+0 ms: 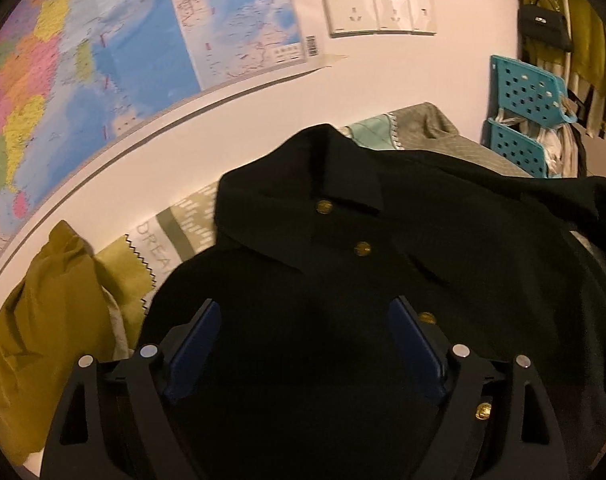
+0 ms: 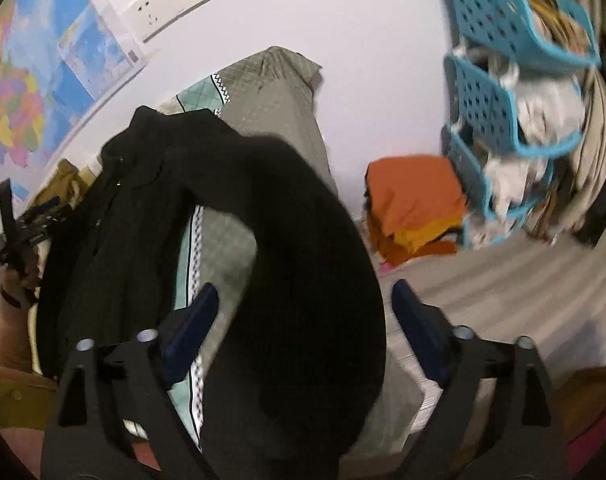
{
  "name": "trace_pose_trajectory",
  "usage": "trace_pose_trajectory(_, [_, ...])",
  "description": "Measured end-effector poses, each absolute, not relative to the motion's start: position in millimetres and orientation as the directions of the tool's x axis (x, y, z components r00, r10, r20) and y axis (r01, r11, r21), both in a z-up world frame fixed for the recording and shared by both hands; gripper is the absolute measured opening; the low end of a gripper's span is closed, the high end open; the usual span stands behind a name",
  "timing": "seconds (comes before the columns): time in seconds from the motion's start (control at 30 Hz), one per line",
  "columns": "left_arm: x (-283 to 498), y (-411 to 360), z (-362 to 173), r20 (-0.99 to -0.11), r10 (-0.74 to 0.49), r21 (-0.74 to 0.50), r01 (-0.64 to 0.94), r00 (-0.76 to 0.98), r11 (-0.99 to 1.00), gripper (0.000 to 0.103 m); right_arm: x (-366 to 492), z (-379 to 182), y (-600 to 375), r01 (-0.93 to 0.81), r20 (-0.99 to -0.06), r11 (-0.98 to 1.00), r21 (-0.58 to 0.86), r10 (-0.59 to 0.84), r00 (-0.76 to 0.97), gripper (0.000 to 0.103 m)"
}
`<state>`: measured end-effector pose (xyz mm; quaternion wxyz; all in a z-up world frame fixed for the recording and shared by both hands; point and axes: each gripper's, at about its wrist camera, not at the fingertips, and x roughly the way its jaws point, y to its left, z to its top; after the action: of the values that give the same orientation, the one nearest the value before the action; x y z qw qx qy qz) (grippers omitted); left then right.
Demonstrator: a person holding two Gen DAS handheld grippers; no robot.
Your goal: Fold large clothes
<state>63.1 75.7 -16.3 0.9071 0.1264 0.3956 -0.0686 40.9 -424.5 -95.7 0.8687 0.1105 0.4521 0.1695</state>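
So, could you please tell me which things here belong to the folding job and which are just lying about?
Part of the job:
- black jacket
- left hand-held gripper, open over the jacket
- right hand-held gripper, open, a jacket sleeve between its fingers

Lying about:
- olive garment
- orange folded clothes
- blue baskets
- wall map
- black handbag

A black collared jacket with round gold buttons (image 1: 383, 248) lies face up on the bed, one sleeve (image 2: 303, 264) lifted.
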Motion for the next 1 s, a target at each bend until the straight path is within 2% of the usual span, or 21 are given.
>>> trace_pose_trajectory(0.03, [63, 75, -17, -0.735, -0.027, 0.173, 0.226, 0.677, 0.959, 0.084, 31, -101, -427, -0.199, -0.746, 0.916, 0.347, 0.399, 0.534, 0.086])
trace_pose_trajectory(0.07, [62, 74, -17, -0.737, -0.030, 0.166, 0.224, 0.675, 0.960, 0.084, 28, -104, -430, -0.214, -0.743, 0.912, 0.350, 0.409, 0.530, 0.077])
trace_pose_trajectory(0.1, [63, 73, -18, -0.741, -0.038, 0.156, 0.227, 0.670, 0.961, 0.084, 27, -106, -430, -0.234, -0.737, 0.903, 0.361, 0.430, 0.522, 0.055])
trace_pose_trajectory(0.13, [64, 72, -19, -0.747, -0.046, 0.143, 0.228, 0.663, 0.963, 0.084, 29, -107, -431, -0.244, -0.737, 0.896, 0.371, 0.444, 0.510, 0.042])
trace_pose_trajectory(0.17, [65, 71, -20, -0.751, -0.047, 0.137, 0.225, 0.659, 0.965, 0.084, 30, -107, -430, -0.253, -0.736, 0.889, 0.382, 0.458, 0.499, 0.016])
trace_pose_trajectory(0.2, [66, 69, -21, -0.755, -0.045, 0.133, 0.221, 0.654, 0.966, 0.084, 32, -99, -428, -0.284, -0.713, 0.867, 0.409, 0.498, 0.494, 0.006])
trace_pose_trajectory(0.43, [55, 60, -4, -0.731, -0.092, 0.123, 0.263, 0.676, 0.957, 0.084, 14, 28, -406, -0.538, -0.522, 0.731, 0.421, 0.679, 0.515, 0.006])
trace_pose_trajectory(0.5, [53, 59, 1, -0.723, -0.119, 0.106, 0.279, 0.680, 0.954, 0.084, 10, 63, -380, -0.624, -0.500, 0.674, 0.395, 0.728, 0.470, 0.006])
trace_pose_trajectory(0.6, [46, 63, 11, -0.705, -0.164, 0.069, 0.298, 0.690, 0.952, 0.085, 10, 87, -328, -0.709, -0.513, 0.601, 0.370, 0.768, 0.383, 0.006])
trace_pose_trajectory(0.73, [33, 80, 24, -0.673, -0.222, 0.019, 0.317, 0.705, 0.948, 0.087, 28, 77, -250, -0.764, -0.563, 0.517, 0.386, 0.788, 0.249, 0.010])
trace_pose_trajectory(0.9, [18, 109, 30, -0.659, -0.253, -0.031, 0.310, 0.709, 0.950, 0.087, 66, 28, -159, -0.757, -0.616, 0.470, 0.453, 0.779, 0.115, 0.016])
trace_pose_trajectory(0.93, [14, 114, 30, -0.657, -0.249, -0.026, 0.308, 0.712, 0.951, 0.087, 77, 12, -142, -0.745, -0.630, 0.468, 0.476, 0.772, 0.083, 0.018])
trace_pose_trajectory(1.0, [9, 123, 28, -0.659, -0.251, -0.025, 0.313, 0.709, 0.950, 0.087, 94, -19, -113, -0.714, -0.655, 0.467, 0.522, 0.756, 0.016, 0.040])
